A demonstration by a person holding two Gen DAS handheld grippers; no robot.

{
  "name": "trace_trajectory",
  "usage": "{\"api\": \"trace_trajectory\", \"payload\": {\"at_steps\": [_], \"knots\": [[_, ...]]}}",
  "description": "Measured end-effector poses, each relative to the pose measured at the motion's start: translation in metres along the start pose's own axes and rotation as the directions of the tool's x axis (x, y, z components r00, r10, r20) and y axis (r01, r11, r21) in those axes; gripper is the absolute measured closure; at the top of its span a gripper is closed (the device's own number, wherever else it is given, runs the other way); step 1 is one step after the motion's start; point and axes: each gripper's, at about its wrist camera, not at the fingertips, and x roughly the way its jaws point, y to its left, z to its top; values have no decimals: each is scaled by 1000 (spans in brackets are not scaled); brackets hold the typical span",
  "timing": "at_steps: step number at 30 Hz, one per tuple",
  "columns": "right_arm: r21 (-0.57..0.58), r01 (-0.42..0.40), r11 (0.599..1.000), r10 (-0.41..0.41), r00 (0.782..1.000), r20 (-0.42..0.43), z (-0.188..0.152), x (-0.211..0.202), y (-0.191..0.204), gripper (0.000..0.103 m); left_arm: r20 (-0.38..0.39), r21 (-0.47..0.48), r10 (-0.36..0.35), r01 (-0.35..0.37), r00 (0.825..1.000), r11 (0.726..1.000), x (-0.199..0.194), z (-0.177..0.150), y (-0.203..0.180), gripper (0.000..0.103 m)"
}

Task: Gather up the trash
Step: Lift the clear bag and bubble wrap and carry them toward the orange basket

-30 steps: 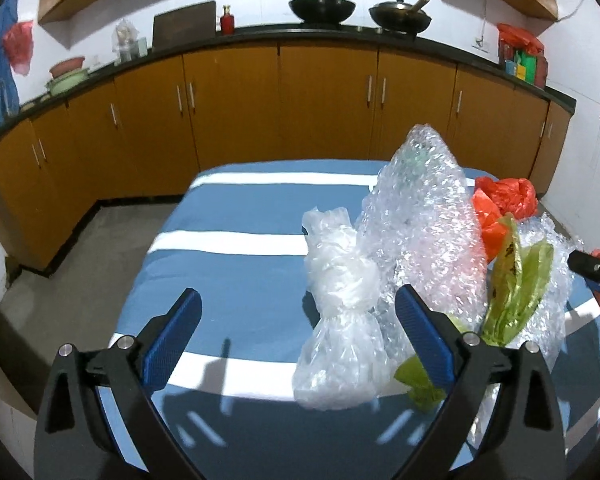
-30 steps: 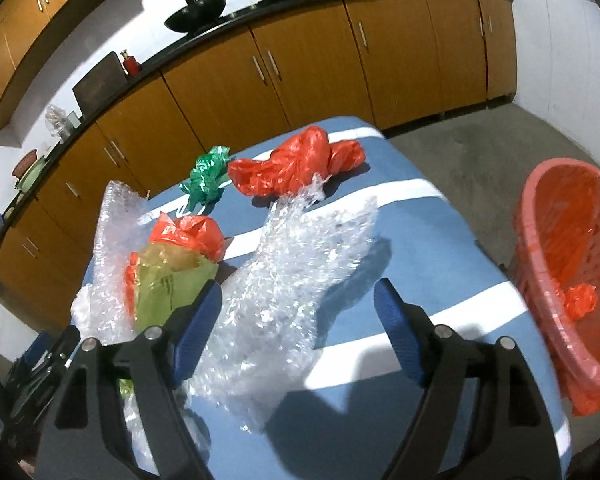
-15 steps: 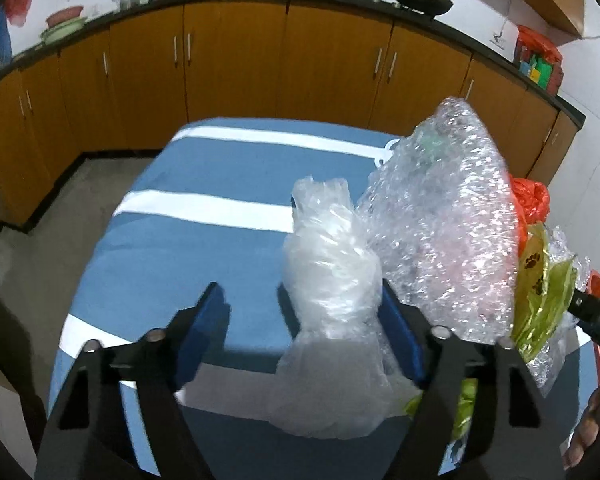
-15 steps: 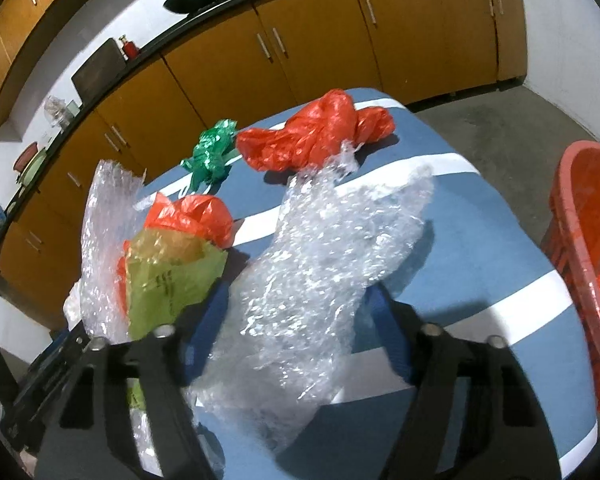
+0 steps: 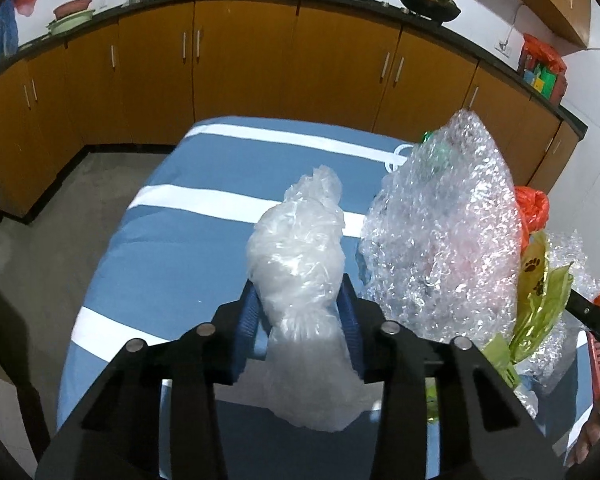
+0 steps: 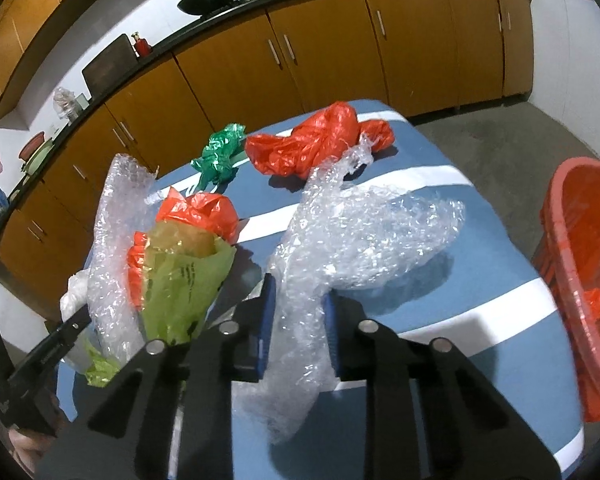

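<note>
left gripper [image 5: 300, 312] pinching clear plastic bag [image 5: 300, 256] at its waist, bag on blue striped table [image 5: 188, 248] | right gripper [image 6: 296, 320] clamped on bubble wrap [image 6: 360, 236] lying mid-table | red basket [image 6: 580, 248] beside table's right edge

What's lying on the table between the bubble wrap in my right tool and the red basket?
Nothing: in the right wrist view, only bare striped tablecloth separates the bubble wrap from the red basket.
</note>
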Motion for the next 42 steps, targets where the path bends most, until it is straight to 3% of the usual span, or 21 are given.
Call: {"api": "trace_trajectory", "payload": {"at_steps": [15, 21, 31, 42], "knots": [[-29, 19, 999, -16, 997, 80, 4, -54, -15, 84, 88, 23, -42, 40, 995, 999, -41, 10, 3, 69], [-29, 33, 999, -29, 993, 117, 8, -80, -25, 84, 125, 42, -98, 93, 987, 995, -63, 18, -14, 69], [4, 96, 995, -95, 978, 184, 13, -128, -68, 84, 132, 130, -240, 223, 962, 966, -86, 14, -79, 69], [105, 221, 970, -240, 945, 222, 11, -174, -154, 84, 66, 248, -400, 373, 914, 894, -86, -5, -185, 69]]}}
